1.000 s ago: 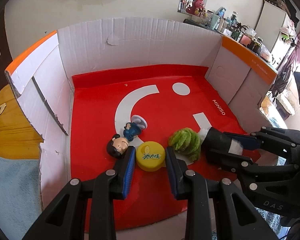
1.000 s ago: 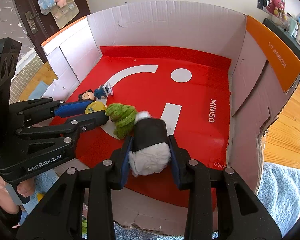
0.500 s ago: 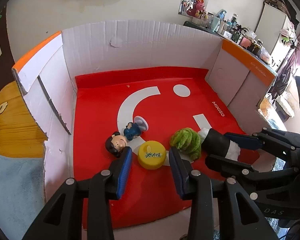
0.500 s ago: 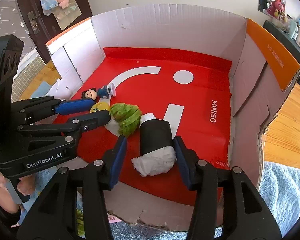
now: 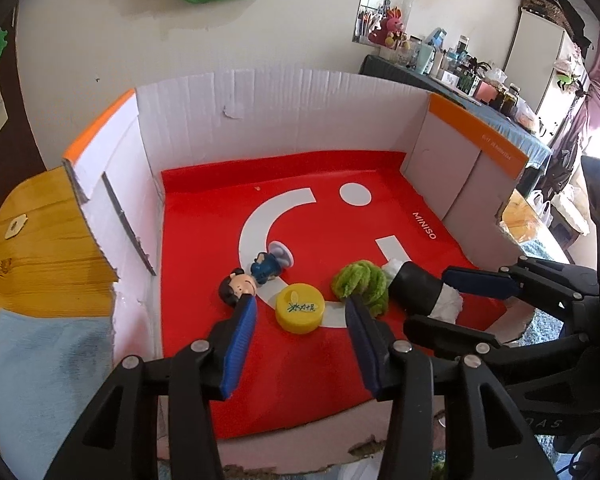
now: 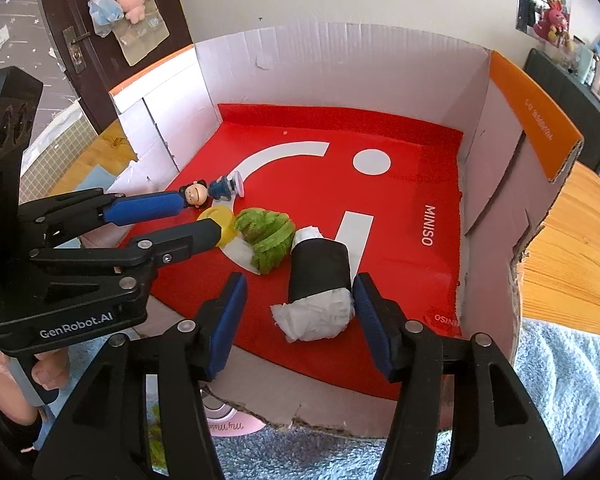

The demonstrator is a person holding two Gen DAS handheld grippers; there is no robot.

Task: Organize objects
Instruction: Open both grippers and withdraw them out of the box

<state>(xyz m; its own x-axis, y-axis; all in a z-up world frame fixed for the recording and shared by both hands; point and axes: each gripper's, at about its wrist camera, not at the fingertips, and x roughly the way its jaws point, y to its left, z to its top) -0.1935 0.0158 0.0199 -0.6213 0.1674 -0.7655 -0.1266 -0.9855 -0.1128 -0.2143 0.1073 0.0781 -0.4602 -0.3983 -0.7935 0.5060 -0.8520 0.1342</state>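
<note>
Red floor, left wrist: left gripper jaws opening; yellow cap lies free between them, touching neither pad.
Beside it: figurine at the left fingertip, green plush at the right.
Right wrist: right gripper jaws opening around the black-and-white roll; right pad looks close to it, grip released.
Advice: draw both straight back, nudging nothing.
Cardboard box: holds all four.
</note>
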